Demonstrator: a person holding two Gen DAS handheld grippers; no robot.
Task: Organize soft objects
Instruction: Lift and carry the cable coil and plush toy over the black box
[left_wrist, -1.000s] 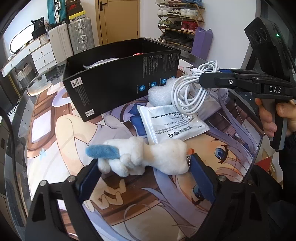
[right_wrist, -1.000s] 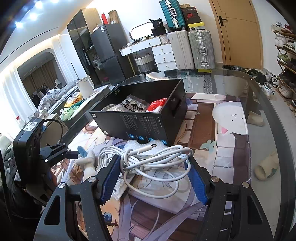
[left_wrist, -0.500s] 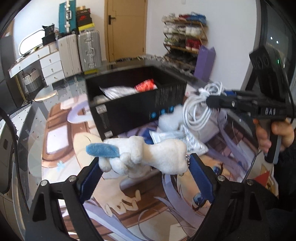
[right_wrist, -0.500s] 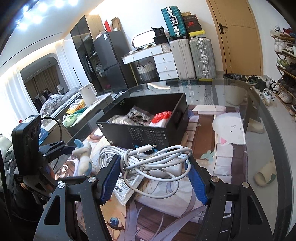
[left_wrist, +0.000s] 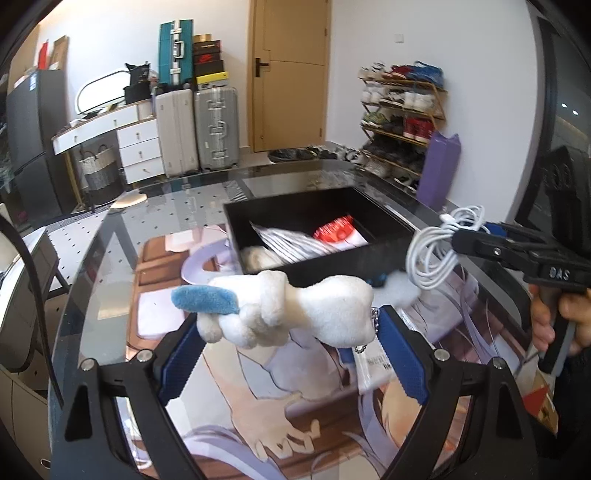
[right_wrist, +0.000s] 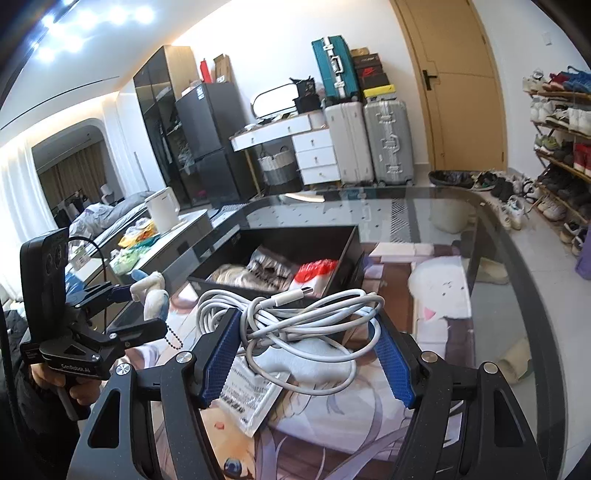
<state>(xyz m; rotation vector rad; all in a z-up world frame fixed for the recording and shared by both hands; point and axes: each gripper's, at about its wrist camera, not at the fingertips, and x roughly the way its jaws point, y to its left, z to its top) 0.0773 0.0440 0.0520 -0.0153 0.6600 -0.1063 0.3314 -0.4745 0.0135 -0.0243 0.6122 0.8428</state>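
Observation:
My left gripper is shut on a white plush toy with a blue ear and a ball chain, held above the table in front of the open black box. It also shows in the right wrist view. My right gripper is shut on a coiled white cable, held above the table near the box's near right corner; the cable also shows in the left wrist view. The box holds a red packet, a silver bag and a pale soft item.
A white printed pouch and a white fluffy piece lie on the picture mat in front of the box. The glass table edge curves at the right. Suitcases, drawers and a shoe rack stand beyond.
Both grippers have risen with their loads. The box now sits lower in both views, and its inside shows. The plush and the cable stay gripped.

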